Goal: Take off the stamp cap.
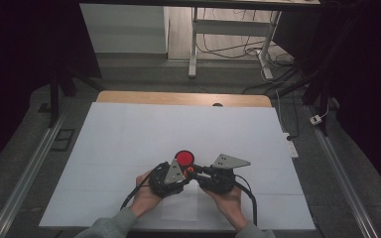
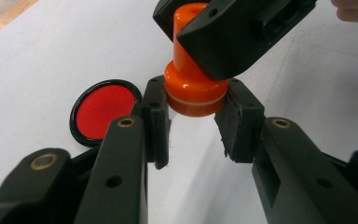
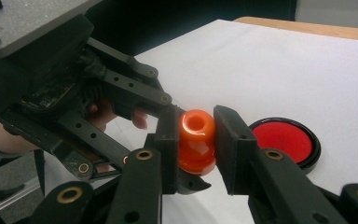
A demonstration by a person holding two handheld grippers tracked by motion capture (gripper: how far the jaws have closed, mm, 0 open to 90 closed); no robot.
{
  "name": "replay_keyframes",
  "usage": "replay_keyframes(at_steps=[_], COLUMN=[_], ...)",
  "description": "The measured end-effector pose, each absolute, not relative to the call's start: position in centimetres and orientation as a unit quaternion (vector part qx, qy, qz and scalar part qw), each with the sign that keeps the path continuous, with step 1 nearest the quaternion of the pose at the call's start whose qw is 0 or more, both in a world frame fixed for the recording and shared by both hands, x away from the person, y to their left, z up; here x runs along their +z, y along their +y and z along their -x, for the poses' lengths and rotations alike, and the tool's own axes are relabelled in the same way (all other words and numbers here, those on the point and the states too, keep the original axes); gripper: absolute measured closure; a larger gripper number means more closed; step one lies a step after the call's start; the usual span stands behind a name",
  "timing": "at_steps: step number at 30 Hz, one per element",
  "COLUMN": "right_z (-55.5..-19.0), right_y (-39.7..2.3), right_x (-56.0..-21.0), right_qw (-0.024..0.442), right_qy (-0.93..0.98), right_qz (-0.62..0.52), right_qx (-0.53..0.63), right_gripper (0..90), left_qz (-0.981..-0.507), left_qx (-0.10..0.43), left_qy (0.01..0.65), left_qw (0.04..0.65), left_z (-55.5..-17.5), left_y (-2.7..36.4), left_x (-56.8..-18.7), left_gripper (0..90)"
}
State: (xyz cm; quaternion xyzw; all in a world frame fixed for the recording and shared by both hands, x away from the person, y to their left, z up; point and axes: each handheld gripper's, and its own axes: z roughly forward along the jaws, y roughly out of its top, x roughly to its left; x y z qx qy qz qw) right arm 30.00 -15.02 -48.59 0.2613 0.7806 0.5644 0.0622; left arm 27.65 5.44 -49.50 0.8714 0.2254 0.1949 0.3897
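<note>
- The orange stamp (image 2: 193,77) sits between both sets of jaws, lifted above the white sheet (image 1: 129,139). In the left gripper view its long axis runs up and slightly away, the wide round base low and the narrow handle high.
- The right gripper (image 3: 196,140) clenches the stamp's handle between its two flat black pads. In the right gripper view the handle's hollow end faces the camera, showing a round dimple.
- The left gripper (image 2: 193,126) has its jaws standing on either side of the stamp's wide base. The left pad appears to touch the base; whether the right pad presses it cannot be told.
- The stamp is glossy moulded plastic, round in section, with a pale ring around the lower base. No writing can be read on it.
- A round ink pad (image 2: 105,111) lies flat on the sheet just beside the left gripper's left finger (image 2: 154,119), and beyond the right gripper's right finger (image 3: 228,144). It has a matte red disc inside a shiny black rim.
- In the high view a hand (image 1: 146,196) holds each gripper, the two meeting near the sheet's near edge; each carries a grey three-cornered plate (image 1: 230,161).
</note>
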Motion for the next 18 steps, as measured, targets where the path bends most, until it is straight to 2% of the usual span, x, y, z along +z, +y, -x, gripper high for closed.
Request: replay_keyframes(at_steps=[5, 11, 18], right_z=[-29.9, -29.2, -28.9], right_y=[-15.0, -14.7, -14.8], right_x=[-48.7, -48.6, -48.7], right_qw=[0.070, 0.101, 0.105], right_qy=[0.782, 0.780, 0.773], right_qz=[-0.263, -0.256, -0.257], right_qx=[0.561, 0.562, 0.571], right_gripper=[72.8, 73.2, 73.3], left_qz=[-0.873, -0.869, -0.868], left_qx=[0.191, 0.186, 0.178], left_qy=[0.224, 0.224, 0.227], left_qw=[0.389, 0.400, 0.405], left_z=[-27.7, -27.7, -27.7], left_y=[5.4, 5.6, 5.7], left_x=[-49.7, -49.7, -49.7], left_gripper=[65.6, 65.8, 65.9])
